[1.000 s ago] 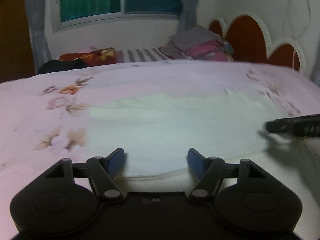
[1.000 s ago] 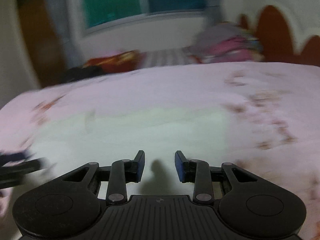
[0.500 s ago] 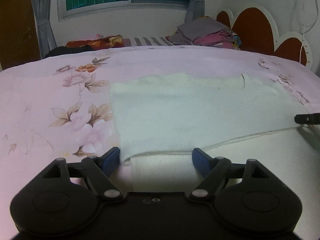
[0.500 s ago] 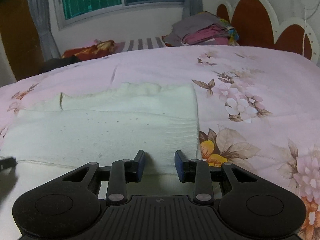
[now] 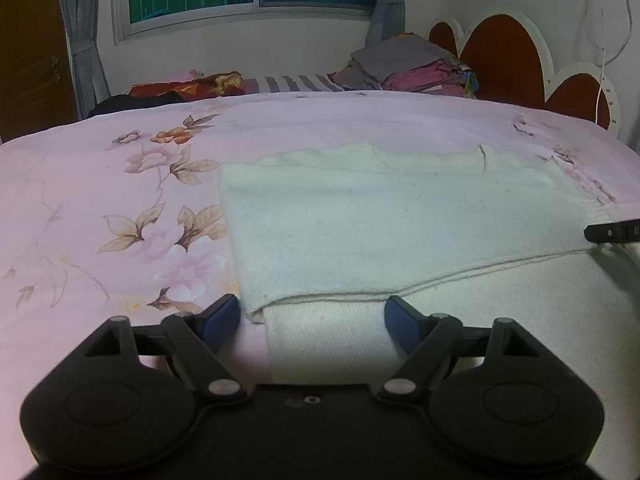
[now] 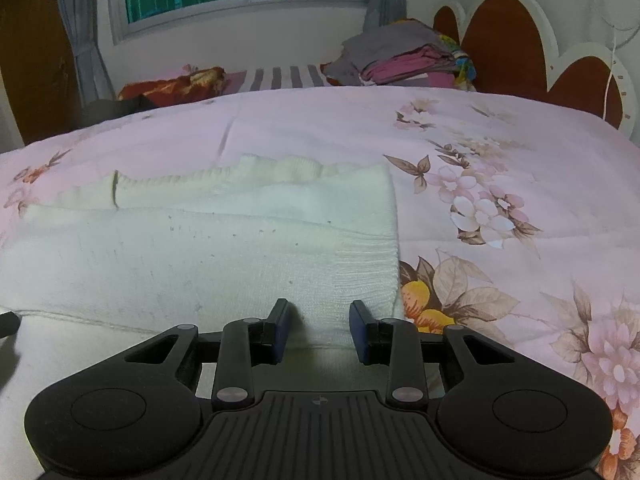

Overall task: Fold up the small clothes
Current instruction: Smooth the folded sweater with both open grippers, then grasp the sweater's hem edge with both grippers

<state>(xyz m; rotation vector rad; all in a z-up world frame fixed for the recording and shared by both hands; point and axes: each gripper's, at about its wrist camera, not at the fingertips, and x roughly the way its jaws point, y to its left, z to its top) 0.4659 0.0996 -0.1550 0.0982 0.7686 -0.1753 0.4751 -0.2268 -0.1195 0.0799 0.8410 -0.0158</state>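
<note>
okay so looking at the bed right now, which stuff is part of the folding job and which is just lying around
Part of the job:
white knit garment
left hand-held gripper
right hand-held gripper

Just lying about:
clothes stack
striped cloth
red patterned cloth
dark cloth

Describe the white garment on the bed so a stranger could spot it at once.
On the pink floral bedspread, nearest the cameras, lies the cream-white knitted garment, folded flat. It is the only plain, pale piece; the grey and pink folded clothes pile sits far back by the headboard.
</note>
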